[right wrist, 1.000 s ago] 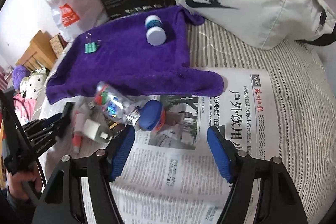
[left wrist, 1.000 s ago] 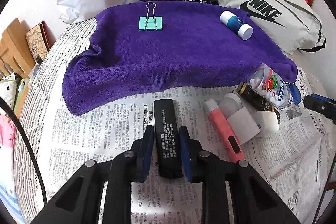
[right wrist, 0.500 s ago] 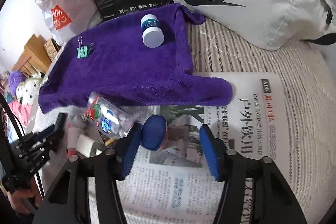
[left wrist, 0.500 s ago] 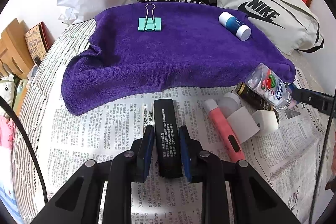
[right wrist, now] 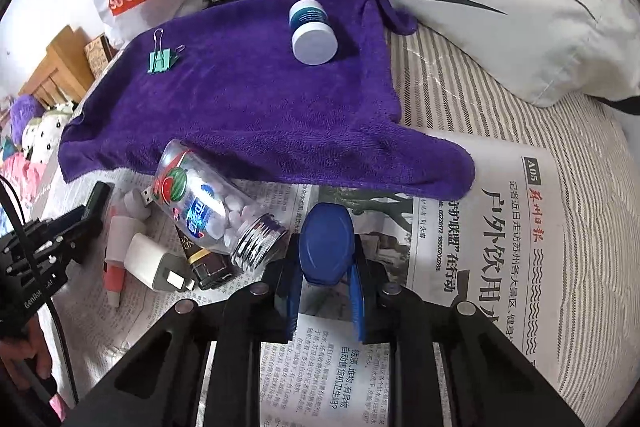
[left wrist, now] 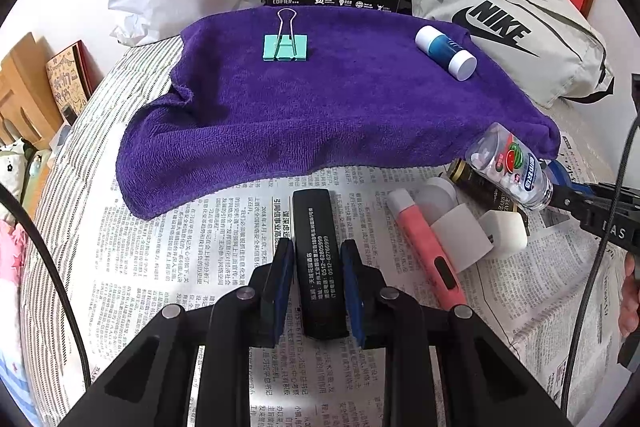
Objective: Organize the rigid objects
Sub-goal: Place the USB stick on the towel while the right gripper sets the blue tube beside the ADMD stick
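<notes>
Right gripper (right wrist: 326, 291) clamped on the blue bottle cap (right wrist: 326, 247) over the newspaper (right wrist: 460, 267), jaws just closed onto it, clear candy bottle (right wrist: 208, 211) lying open-mouthed just beside. Left gripper (left wrist: 318, 287) pressed against both sides of the black rectangular bar (left wrist: 318, 263) flat on newspaper. Beyond, purple towel (left wrist: 340, 107) carrying a green binder clip (left wrist: 285, 45) and a small blue-and-white bottle (left wrist: 446, 53), well apart.
</notes>
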The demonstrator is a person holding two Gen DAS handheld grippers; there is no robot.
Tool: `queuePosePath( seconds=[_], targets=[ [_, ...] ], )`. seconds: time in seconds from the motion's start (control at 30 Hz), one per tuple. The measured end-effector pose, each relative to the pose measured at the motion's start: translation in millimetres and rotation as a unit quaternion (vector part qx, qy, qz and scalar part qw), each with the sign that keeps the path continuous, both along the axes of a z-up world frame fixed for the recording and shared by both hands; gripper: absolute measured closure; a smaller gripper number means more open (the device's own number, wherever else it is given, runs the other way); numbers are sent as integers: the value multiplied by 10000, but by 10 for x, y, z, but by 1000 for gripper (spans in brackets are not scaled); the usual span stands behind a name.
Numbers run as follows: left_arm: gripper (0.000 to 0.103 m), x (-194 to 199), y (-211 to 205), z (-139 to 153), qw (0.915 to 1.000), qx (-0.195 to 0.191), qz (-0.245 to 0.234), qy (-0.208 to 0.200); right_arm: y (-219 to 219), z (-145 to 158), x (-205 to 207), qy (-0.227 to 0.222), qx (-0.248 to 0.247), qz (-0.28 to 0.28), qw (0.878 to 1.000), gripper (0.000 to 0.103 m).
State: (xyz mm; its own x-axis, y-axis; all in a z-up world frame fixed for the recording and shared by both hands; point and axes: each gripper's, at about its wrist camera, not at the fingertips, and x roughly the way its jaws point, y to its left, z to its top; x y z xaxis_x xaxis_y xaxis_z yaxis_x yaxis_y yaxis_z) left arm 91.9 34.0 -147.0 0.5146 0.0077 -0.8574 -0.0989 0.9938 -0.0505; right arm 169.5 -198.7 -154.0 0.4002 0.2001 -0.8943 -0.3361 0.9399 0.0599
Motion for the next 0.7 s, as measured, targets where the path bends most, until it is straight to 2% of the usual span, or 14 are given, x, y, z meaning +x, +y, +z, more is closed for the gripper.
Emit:
queuePosePath(
  seconds=[0.13,0.4,0.57,0.7],
  targets=[
    [81,-24,1,6,10000,-40,-16,-16,-96,81,-87,-12,66,17,10000,82],
    [81,-89,39,1,9997,-235,-44,-80,-130,-19,-183,22,-135,55,9999,82],
    [82,-112,127,62,9973,-732,-78,-77,-146,29,-189,39,-57,79,9999,82],
    [82,-124,140,117,9970,-763,-71,-112,-183,142,-192,-40,42,106,9999,82]
  ],
)
